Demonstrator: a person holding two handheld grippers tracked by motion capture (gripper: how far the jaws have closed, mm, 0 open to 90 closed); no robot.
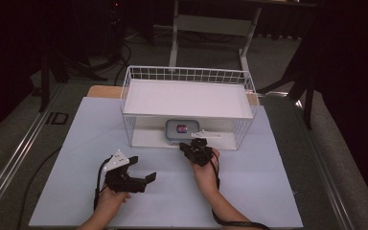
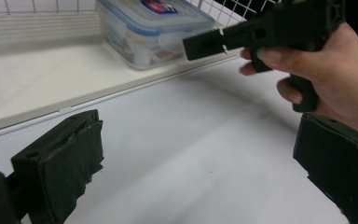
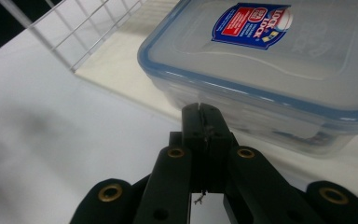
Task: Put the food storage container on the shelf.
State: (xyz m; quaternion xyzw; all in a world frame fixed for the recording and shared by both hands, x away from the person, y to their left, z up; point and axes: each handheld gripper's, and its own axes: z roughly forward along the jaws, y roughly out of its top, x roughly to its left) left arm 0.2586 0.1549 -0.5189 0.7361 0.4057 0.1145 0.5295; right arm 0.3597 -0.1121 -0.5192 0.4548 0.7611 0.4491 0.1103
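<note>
Container: clear lidded box (image 3: 279, 65) on the wire basket's (image 1: 134, 76) lower shelf, just beyond the right gripper (image 1: 193, 145)
Right fingers: pressed together, empty
Left gripper (image 1: 143, 168): fingers wide apart, above the table (image 1: 258, 182)

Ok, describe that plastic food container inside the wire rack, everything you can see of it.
The container is a clear plastic rectangular box with rounded corners. Its lid is on, rimmed in blue, and carries a red-and-blue label. It sits flat on the white bottom shelf of the wire rack, near the open front. The shut right hand-held gripper points at its near side, contact unclear.
</note>
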